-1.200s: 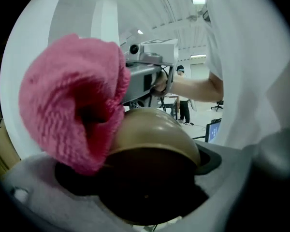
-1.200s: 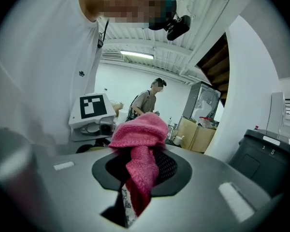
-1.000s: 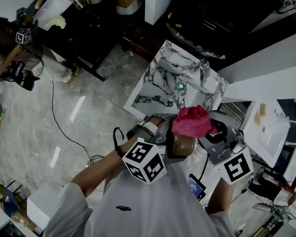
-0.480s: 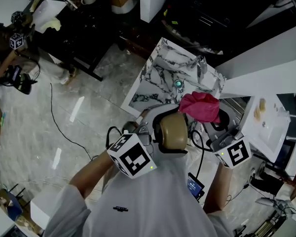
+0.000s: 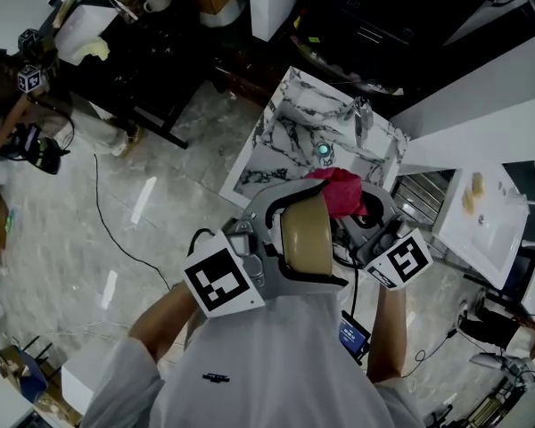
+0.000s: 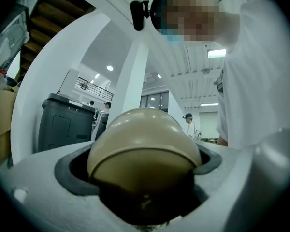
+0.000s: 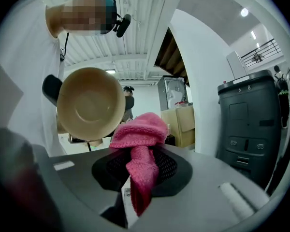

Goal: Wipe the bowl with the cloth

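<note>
Head view: bowl (image 5: 305, 234) clamped in left gripper (image 6: 144, 187), held aloft, hollow facing right gripper (image 7: 140, 187) clenched on cloth (image 7: 139, 132) near rim; likely best to hold bowl steady, press cloth inside, sweep round the wall.

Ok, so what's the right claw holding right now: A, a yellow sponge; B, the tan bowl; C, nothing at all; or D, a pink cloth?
D: in the right gripper view the pink cloth is pinched in the right claw, while the tan bowl sits apart from it, held in the left claw.
</note>
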`<state>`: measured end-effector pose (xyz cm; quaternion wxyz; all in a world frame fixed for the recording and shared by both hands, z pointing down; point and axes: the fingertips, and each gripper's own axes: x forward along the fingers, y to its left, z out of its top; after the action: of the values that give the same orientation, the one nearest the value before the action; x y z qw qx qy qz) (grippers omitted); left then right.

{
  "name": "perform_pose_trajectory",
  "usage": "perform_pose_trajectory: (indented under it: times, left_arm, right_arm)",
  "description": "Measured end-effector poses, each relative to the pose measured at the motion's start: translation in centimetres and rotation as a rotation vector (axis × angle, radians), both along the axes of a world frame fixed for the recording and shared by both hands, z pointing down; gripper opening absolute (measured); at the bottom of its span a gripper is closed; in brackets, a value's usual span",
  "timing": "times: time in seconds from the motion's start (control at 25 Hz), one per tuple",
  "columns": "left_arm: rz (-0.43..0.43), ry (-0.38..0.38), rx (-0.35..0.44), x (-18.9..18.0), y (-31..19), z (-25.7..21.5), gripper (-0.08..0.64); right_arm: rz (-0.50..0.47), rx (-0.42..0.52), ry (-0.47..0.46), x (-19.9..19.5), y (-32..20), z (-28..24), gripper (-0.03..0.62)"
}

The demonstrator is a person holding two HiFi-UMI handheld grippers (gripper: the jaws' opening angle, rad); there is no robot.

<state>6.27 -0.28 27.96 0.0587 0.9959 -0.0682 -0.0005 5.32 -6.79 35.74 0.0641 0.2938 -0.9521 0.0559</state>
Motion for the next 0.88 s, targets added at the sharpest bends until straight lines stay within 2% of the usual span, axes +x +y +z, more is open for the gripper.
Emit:
perform_pose_trajectory:
  times: [0.16,0.24,0.4,0.56,0.88]
  left_arm:
    - [-0.015,0.159,-0.027,-0.2,-0.4,-2.5,0.558]
    - [-0.024,0.195,-0.014,-0.2,-0.6,-3.3,0.558]
    - [-0.035,0.175,0.02,0.0,-0.6,-3.2,0.558]
    - [-0.051,0.202,0.01,0.0,-0.5,-3.7,0.558]
    - [-0.066,0.18,0.019,-0.1,0.1,-3.5,0.558]
  right_arm:
    - [-0.072,-0.058,-0.135,-2.4,1.3,-0.4,0.092]
    - [-0.092,-0.092,-0.227,-2.9,1.8,-1.0,0.091]
    - [-0.108,-0.12,-0.301,-2.8,2.4,-1.5,0.091]
    - [-0.139,-0.129,-0.343,-2.6,3.4,-2.0,0.091]
    - [-0.204,-0.158,-0.339,-2.5,5.5,-1.8,0.091]
